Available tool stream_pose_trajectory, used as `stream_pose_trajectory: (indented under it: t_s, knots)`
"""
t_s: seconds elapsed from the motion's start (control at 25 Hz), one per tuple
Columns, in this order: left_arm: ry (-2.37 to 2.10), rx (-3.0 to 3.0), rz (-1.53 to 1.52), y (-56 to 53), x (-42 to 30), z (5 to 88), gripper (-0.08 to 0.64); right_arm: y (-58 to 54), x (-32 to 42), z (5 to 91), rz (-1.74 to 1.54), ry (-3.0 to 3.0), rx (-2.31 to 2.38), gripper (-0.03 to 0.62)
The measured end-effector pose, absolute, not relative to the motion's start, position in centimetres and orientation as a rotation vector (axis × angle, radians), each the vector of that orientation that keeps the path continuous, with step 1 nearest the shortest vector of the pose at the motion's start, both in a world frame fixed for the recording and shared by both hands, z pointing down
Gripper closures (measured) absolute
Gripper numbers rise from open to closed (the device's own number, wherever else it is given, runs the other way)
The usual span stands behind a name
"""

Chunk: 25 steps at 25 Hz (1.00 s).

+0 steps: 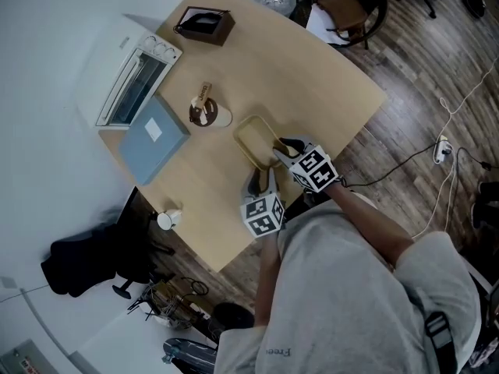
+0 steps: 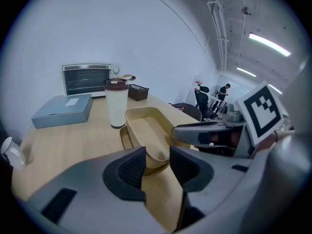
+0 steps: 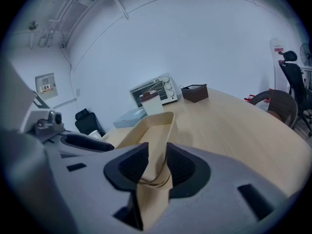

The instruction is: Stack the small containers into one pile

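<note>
Currently I'm pinching the container [image 1: 254, 139] with the right gripper [image 1: 282, 148]. In the right gripper view the jaws are closing on a thin tan wall, with the pads [image 3: 130, 167] pressing it from both sides. That wall is running up between them and away toward the oven [image 3: 155, 90].

The left gripper [image 1: 261, 182] is holding nothing. In its own view the jaws are standing apart, and the container's near end is sitting just past the tips, partly framed by the gap. I'm not seeing the fingers [image 2: 132, 169] bearing on it.

From that same view I'm making out a lower container [image 2: 125, 139] under the first one. The top one is nesting in it, and the lower rim is peeking out along the left side. I can't tell whether the pair is lying flat.

The pile is sitting on the table [image 1: 320, 76], toward the edge nearest the person, with both grippers meeting it from that side. The right one is coming in at the right-hand wall and the left one at the near end.

A white cup [image 2: 116, 104] with a dark lid is standing upright just beyond the pile. A blue box [image 1: 153, 137] is lying near it, in front of the oven. A brown box [image 1: 204, 24] is sitting well apart, at the far edge.
</note>
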State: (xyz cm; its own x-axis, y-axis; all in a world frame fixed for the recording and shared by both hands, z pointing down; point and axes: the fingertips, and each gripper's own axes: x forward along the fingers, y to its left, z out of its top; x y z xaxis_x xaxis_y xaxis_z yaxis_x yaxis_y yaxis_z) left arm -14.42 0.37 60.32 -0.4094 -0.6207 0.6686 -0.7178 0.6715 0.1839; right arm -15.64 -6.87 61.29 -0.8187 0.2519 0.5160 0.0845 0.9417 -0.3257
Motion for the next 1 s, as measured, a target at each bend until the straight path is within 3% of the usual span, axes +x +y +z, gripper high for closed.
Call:
stream_pose_trajectory:
  t_s: [1.0]
  knots:
    - [-2.074,0.982,0.178,2.0,-15.2,63.3,0.416,-5.5,-16.6,63.9,0.405,-2.452,-0.268,0.474]
